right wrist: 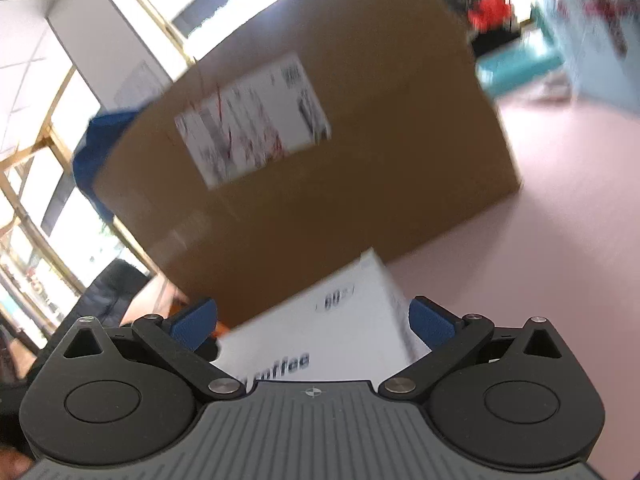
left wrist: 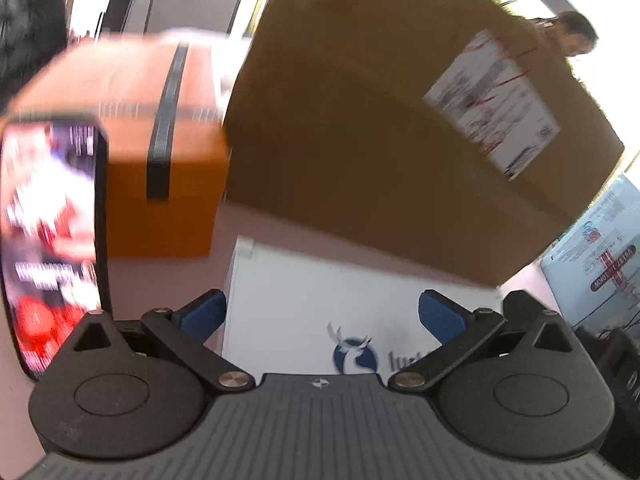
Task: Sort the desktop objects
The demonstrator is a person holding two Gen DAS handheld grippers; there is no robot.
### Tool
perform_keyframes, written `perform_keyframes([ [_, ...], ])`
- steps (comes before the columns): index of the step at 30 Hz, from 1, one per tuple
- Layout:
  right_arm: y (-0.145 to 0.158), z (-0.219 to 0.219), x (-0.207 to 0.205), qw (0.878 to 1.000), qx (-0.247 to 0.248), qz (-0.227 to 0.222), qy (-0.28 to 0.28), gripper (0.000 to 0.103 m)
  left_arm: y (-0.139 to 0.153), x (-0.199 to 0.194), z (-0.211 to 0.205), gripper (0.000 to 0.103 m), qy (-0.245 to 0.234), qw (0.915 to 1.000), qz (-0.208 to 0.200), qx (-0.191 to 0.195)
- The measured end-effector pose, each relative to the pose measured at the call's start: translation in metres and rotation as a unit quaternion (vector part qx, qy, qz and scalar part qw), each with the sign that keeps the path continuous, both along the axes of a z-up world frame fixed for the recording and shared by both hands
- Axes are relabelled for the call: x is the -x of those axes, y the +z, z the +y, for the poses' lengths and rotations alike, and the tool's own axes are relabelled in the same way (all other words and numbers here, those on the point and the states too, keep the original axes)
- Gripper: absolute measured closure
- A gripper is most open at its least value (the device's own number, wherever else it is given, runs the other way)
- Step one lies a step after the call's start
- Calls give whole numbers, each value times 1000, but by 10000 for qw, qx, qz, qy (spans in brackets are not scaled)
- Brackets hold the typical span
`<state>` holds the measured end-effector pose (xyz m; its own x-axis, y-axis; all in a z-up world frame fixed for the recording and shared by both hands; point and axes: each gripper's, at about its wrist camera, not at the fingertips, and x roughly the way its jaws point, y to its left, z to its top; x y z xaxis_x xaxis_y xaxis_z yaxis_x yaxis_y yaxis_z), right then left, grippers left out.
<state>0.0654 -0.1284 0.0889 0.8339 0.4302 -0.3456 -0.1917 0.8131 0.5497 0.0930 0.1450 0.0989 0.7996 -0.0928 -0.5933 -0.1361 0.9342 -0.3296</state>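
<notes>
Left claw (left wrist: 322,314) agape | right claw (right wrist: 313,320) agape astride white box (right wrist: 320,320), lengthwise toward cardboard box (right wrist: 320,184)

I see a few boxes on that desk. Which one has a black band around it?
The orange box, left of the big brown cardboard box. A black strap runs over its top and down its front; the brown one carries a paper label, and the white box a blue logo.
</notes>
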Motion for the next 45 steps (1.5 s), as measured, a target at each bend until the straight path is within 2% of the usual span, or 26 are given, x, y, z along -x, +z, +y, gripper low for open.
perform_keyframes([
  [2, 10, 1, 15, 9965, 411, -581, -431, 0, 11, 14, -10, 0, 59, 9975, -505, -486],
  [4, 18, 3, 30, 9864, 862, -1130, -823, 0, 20, 28, -20, 0, 84, 9913, -982, -868],
  [7, 27, 5, 47, 9727, 1188, -1621, -1158, 0, 27, 44, -30, 0, -89, 9835, -1449, -1082],
  [11, 32, -4, 64, 9667, 1154, -1850, -1338, 0, 33, 65, -38, 0, -173, 9799, -1864, -687],
  [13, 32, -12, 70, 9654, 1236, -1846, -1367, 0, 36, 75, -42, 0, -413, 9773, -2033, -420],
  [17, 26, -39, 92, 9516, 1731, -2016, -1545, 0, 37, 95, -59, 0, -904, 9681, -2337, -41],
  [19, 23, -59, 103, 9423, 1995, -2073, -1712, 0, 33, 99, -78, 0, -1258, 9623, -2412, -71],
  [24, 2, -119, 121, 9337, 2396, -1892, -1868, 0, 17, 117, -131, 0, -2190, 9470, -2319, -377],
  [28, -19, -145, 116, 9161, 2883, -1562, -2309, 0, 1, 121, -183, 0, -2471, 9454, -2079, -434],
  [29, -23, -149, 112, 9152, 2899, -1476, -2379, 0, -3, 119, -196, 0, -2507, 9458, -2008, -473],
  [32, -36, -165, 102, 9165, 2816, -1112, -2615, 0, -13, 109, -237, 0, -2474, 9507, -1787, -544],
  [35, -47, -182, 85, 9130, 2801, -762, -2865, 0, -22, 95, -261, 0, -2227, 9568, -1830, -369],
  [38, -57, -199, 71, 9108, 2816, -492, -2980, 0, -34, 66, -283, 0, -1898, 9725, -1310, -325],
  [40, -64, -206, 61, 9006, 2928, -282, -3200, 0, -48, 46, -296, 0, -1896, 9761, -1040, -210],
  [41, -68, -210, 57, 8978, 2935, -127, -3282, 0, -55, 38, -302, 0, -1880, 9771, -956, -274],
  [43, -74, -224, 48, 9050, 2702, 278, -3274, 0, -70, 24, -313, 0, -1689, 9818, -728, -468],
  [45, -80, -235, 38, 9122, 2497, 660, -3180, 0, -80, 10, -320, 0, -1664, 9829, -401, -686],
])
